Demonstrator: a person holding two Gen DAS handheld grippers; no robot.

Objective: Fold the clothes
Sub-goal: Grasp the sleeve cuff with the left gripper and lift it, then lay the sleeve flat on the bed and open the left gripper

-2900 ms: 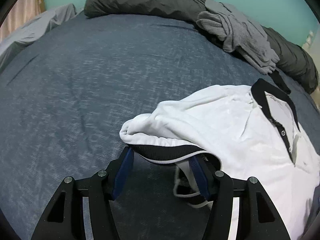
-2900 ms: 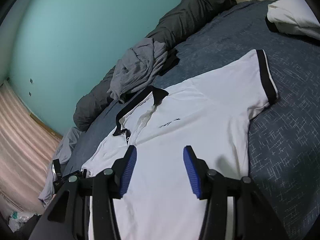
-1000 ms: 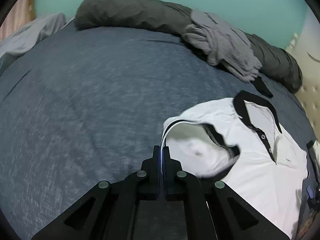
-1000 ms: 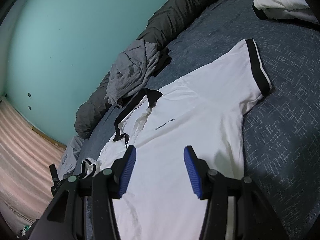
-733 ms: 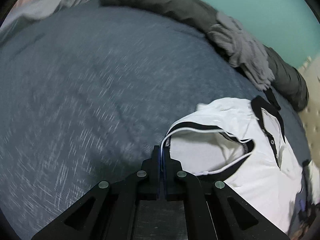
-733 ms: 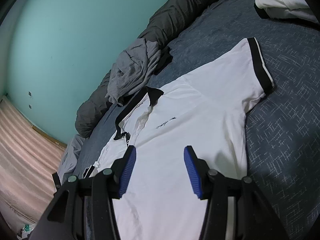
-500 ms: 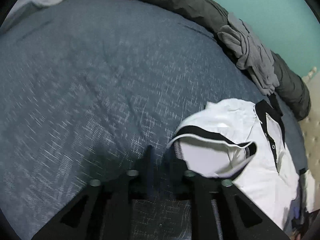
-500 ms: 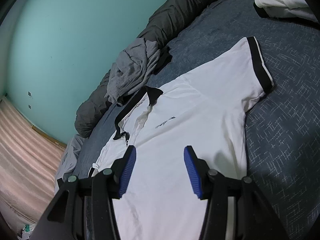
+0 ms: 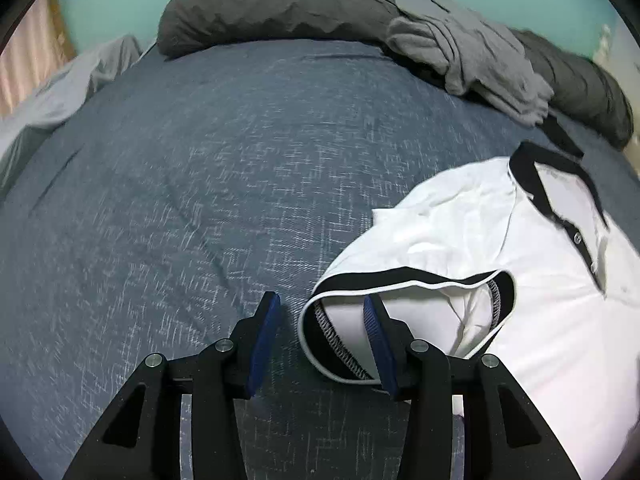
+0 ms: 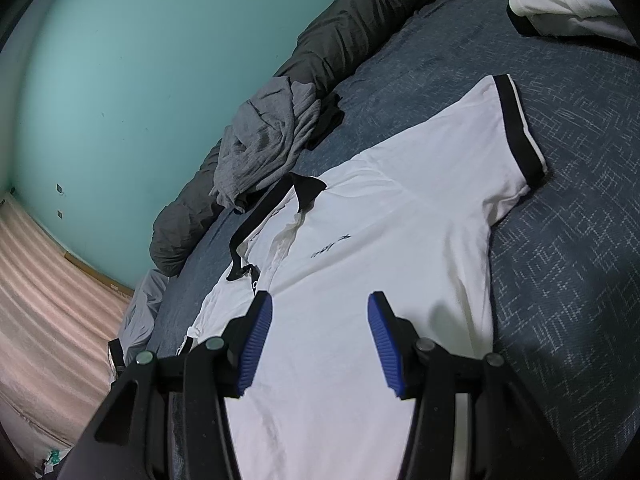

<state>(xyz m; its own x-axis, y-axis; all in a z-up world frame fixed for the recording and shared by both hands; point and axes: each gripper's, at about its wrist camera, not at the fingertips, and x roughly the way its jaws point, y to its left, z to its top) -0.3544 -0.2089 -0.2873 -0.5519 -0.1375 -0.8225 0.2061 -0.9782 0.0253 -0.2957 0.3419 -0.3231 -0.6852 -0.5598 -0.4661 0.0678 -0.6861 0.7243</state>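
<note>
Polo shirt [image 10: 384,264], white with black collar and sleeve bands, lies spread face up on our blue bed cover [image 9: 200,200]. Small dark writing on its chest is too small for us to read. Our left gripper [image 9: 318,322] has just been opening; its jaws stand apart, the sleeve cuff [image 9: 320,344] loose between them. Our right gripper [image 10: 320,320] hovers open above the shirt.

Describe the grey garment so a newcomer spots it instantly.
Start at the dark blue bed and follow the long dark grey bolster against the teal wall. The crumpled grey garment is draped over it, just beyond the white polo shirt, lighter and ribbed.
</note>
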